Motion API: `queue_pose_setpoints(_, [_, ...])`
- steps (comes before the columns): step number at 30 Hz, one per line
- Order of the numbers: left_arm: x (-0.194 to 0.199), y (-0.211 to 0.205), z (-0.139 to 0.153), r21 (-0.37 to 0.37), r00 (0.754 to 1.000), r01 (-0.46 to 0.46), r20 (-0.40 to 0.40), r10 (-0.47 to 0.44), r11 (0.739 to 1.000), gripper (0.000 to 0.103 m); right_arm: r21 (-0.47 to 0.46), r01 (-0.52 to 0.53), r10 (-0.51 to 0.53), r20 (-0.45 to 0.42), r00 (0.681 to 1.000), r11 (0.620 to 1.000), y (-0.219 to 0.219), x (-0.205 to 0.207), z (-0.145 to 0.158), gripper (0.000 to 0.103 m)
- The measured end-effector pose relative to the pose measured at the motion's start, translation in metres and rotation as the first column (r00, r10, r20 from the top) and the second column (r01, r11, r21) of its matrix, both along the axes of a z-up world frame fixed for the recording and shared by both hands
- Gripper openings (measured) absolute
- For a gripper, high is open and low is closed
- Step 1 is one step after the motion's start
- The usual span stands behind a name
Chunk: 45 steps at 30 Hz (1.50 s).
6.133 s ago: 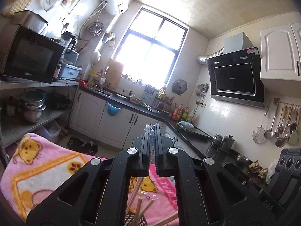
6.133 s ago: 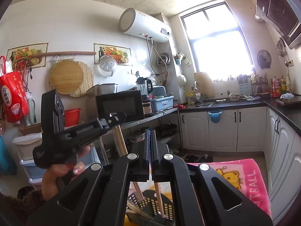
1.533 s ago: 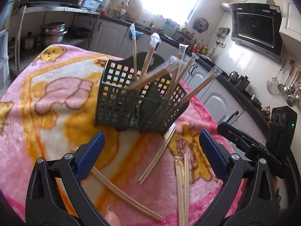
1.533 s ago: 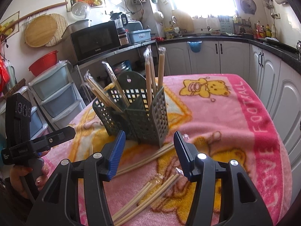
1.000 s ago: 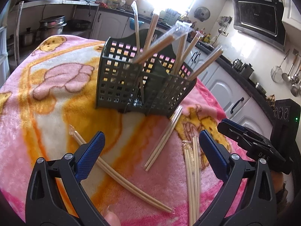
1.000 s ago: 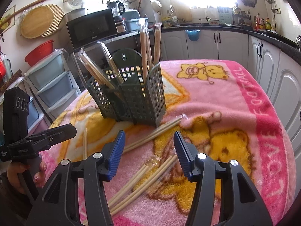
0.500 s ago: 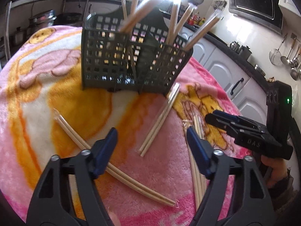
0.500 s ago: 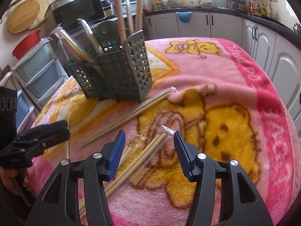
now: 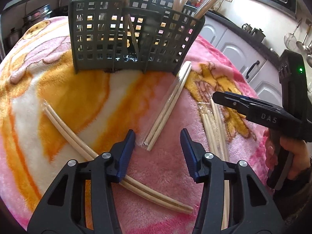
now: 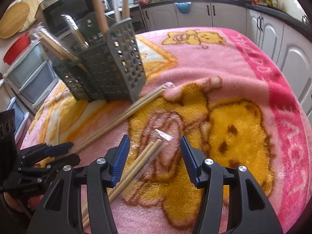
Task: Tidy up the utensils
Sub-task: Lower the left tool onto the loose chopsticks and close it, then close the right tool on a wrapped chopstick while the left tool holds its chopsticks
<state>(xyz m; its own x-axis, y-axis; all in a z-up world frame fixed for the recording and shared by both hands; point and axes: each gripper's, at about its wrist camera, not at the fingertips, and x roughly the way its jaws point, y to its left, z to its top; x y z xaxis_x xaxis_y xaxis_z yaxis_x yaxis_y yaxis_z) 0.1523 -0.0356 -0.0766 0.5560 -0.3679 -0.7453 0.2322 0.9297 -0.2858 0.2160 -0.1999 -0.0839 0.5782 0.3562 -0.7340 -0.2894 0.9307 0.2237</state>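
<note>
A dark green slotted utensil basket [image 9: 134, 37] stands on the pink blanket, with several wrapped chopstick pairs upright in it; it also shows in the right wrist view [image 10: 105, 66]. My left gripper [image 9: 157, 141] is open, low over the near end of a wrapped chopstick pair [image 9: 169, 105] that leans toward the basket. Another pair [image 9: 64, 128] lies at the left, passing under the left finger. My right gripper [image 10: 154, 152] is open over the end of a wrapped pair [image 10: 140, 161]. Several more pairs [image 9: 212, 124] lie beside it.
The pink bear blanket [image 10: 234, 62] covers the whole table; its edge drops off at the right toward white cabinets [image 10: 273, 31]. The right gripper's body [image 9: 273, 115] and hand sit at the right in the left wrist view. Storage drawers [image 10: 29, 74] stand beyond the basket.
Both grippers have come down from high above the basket and moved in close to the blanket. The left jaws have narrowed around the near end of the leaning pair. Both are empty.
</note>
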Motion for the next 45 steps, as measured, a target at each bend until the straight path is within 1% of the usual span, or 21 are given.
queue_pose_setpoints(1, [0.001, -0.001, 0.000, 0.005, 1.000, -0.001, -0.001, 0.001, 1.000, 0.040, 0.003, 0.002, -0.002, -0.009, 1.000, 1.000, 0.000, 0.002, -0.002, 0.049])
queue_pose_setpoints(4, [0.002, -0.004, -0.001, 0.043, 1.000, -0.001, 0.004, 0.001, 0.999, 0.033, 0.010, 0.003, -0.003, -0.029, 1.000, 1.000, 0.000, 0.008, -0.007, 0.046])
queue_pose_setpoints(8, [0.006, 0.000, -0.002, 0.048, 1.000, -0.021, -0.001, 0.021, 0.999, 0.021, 0.021, 0.014, -0.013, -0.034, 0.999, 1.000, -0.002, 0.011, -0.010, 0.041])
queue_pose_setpoints(10, [0.006, 0.002, -0.002, 0.035, 1.000, -0.025, -0.003, 0.025, 0.999, 0.020, 0.013, 0.024, -0.024, -0.031, 0.999, 1.000, -0.002, 0.013, -0.011, 0.033])
queue_pose_setpoints(12, [0.005, 0.004, -0.002, 0.026, 1.000, -0.026, -0.002, 0.026, 0.999, 0.019, 0.010, 0.033, -0.033, -0.031, 0.999, 0.999, -0.004, 0.014, -0.011, 0.028])
queue_pose_setpoints(13, [0.005, 0.005, -0.002, 0.022, 1.000, -0.028, -0.003, 0.028, 0.999, 0.018, 0.010, 0.034, -0.034, -0.030, 0.999, 0.999, -0.005, 0.014, -0.011, 0.024])
queue_pose_setpoints(15, [0.006, 0.006, -0.002, 0.016, 1.000, -0.027, -0.006, 0.027, 1.000, 0.017, 0.007, 0.036, -0.036, -0.025, 0.999, 0.999, -0.006, 0.014, -0.011, 0.019])
queue_pose_setpoints(16, [0.006, 0.006, -0.002, 0.013, 1.000, -0.027, -0.007, 0.027, 1.000, 0.016, 0.008, 0.035, -0.035, -0.024, 0.999, 0.999, -0.006, 0.014, -0.011, 0.014])
queue_pose_setpoints(19, [0.006, 0.009, -0.002, -0.002, 1.000, -0.028, -0.010, 0.028, 1.000, 0.015, 0.011, 0.031, -0.030, -0.019, 0.999, 0.999, -0.006, 0.013, -0.010, 0.010])
queue_pose_setpoints(24, [0.004, 0.015, 0.000, -0.045, 0.999, -0.034, -0.018, 0.033, 0.998, 0.009, 0.025, 0.035, -0.035, -0.006, 0.999, 0.999, -0.008, 0.009, -0.007, 0.009])
queue_pose_setpoints(28, [-0.002, 0.019, 0.007, -0.083, 1.000, -0.030, -0.003, 0.030, 0.996, 0.007, 0.042, 0.039, -0.040, 0.022, 0.999, 0.998, -0.011, 0.003, 0.001, 0.009])
queue_pose_setpoints(38, [-0.022, 0.024, 0.050, -0.126, 0.992, -0.014, 0.125, 0.029, 0.992, 0.003, 0.091, 0.052, -0.063, 0.125, 0.990, 0.995, -0.022, -0.016, 0.035, 0.008])
queue_pose_setpoints(45, [-0.034, 0.029, 0.085, -0.150, 0.975, -0.010, 0.219, 0.043, 0.989, 0.002, 0.117, 0.035, -0.063, 0.249, 0.966, 0.992, -0.027, -0.034, 0.074, 0.008])
